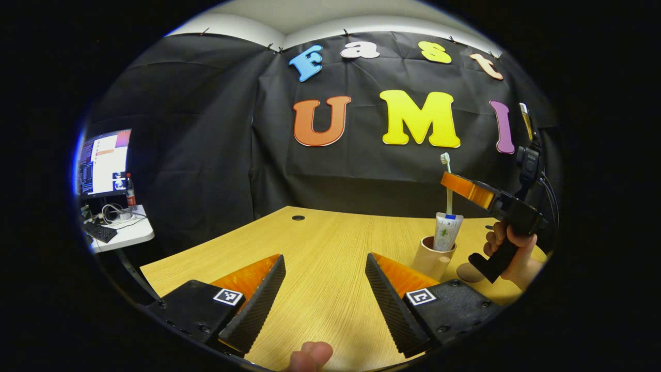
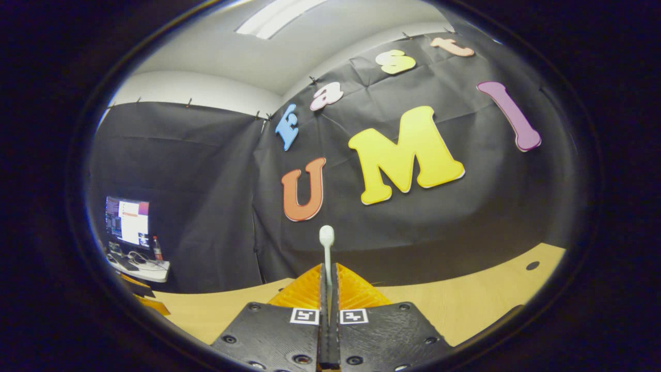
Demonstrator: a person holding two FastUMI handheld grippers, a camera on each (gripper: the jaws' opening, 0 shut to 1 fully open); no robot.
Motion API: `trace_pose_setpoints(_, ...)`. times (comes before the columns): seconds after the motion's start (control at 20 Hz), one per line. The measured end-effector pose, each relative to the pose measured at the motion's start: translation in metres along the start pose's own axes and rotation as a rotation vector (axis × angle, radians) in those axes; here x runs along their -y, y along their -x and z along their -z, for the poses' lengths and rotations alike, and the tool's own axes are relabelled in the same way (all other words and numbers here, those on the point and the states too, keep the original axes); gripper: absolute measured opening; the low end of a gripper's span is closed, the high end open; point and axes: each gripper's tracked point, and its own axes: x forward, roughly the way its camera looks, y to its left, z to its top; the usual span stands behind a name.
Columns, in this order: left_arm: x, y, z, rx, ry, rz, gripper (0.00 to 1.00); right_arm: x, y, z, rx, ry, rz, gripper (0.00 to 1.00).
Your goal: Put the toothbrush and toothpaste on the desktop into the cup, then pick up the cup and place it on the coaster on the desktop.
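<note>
The right gripper (image 2: 328,289) has its two fingers pressed together on the handle of the toothbrush (image 2: 327,243), which stands upright between them with its bristle head on top. In the left gripper view, that same right gripper (image 1: 467,188) shows off to the right, held in a hand (image 1: 511,248) above the cup (image 1: 433,261). The toothbrush (image 1: 447,181) runs straight down from its fingers toward the cup's mouth — long axis vertical. Its lower end seems to pass behind the toothpaste (image 1: 447,231), so whether it already rests inside the cup is hard to tell.

The left gripper (image 1: 325,281) hangs low over the desk (image 1: 320,243), fingers spread wide apart and holding nothing. The cup lies ahead of it and to the right.

The toothpaste stands upright in the cup. Just right of the cup, flat on the desk, lies the round coaster (image 1: 467,272) — close to the cup, with the right gripper the nearer one to both.
</note>
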Motion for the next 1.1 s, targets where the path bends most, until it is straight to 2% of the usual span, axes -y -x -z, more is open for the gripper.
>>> trace_pose_setpoints(0.15, 0.003, -0.002, 0.003, -0.008, 0.017, 0.012, 0.99, -0.005, 0.006, 0.000, 0.013, 0.044, -0.012, 0.00)
trace_pose_setpoints(0.2, 0.005, -0.003, 0.002, -0.009, 0.018, 0.014, 0.99, -0.008, 0.008, 0.000, 0.012, 0.053, -0.021, 0.06)
trace_pose_setpoints(0.25, 0.006, -0.004, 0.004, -0.010, 0.018, 0.018, 0.99, -0.010, 0.011, 0.001, 0.016, 0.065, -0.033, 0.04)
trace_pose_setpoints(0.3, 0.007, -0.004, 0.005, -0.013, 0.017, 0.020, 0.99, -0.009, 0.013, 0.003, 0.018, 0.084, -0.034, 0.10)
trace_pose_setpoints(0.5, 0.004, -0.002, 0.003, -0.013, 0.019, 0.013, 0.99, -0.012, 0.019, 0.009, 0.002, 0.093, -0.041, 0.42)
trace_pose_setpoints(0.65, 0.005, 0.000, -0.001, -0.009, 0.032, 0.014, 0.99, -0.012, 0.027, -0.004, 0.030, 0.123, -0.030, 0.94)
trace_pose_setpoints(0.85, 0.009, 0.005, -0.011, 0.010, 0.051, 0.015, 0.99, -0.007, 0.048, -0.034, 0.106, 0.154, 0.025, 0.95)
trace_pose_setpoints(1.1, 0.031, 0.010, -0.039, 0.069, 0.051, 0.075, 0.99, 0.016, 0.089, -0.075, 0.219, 0.174, 0.127, 0.94)
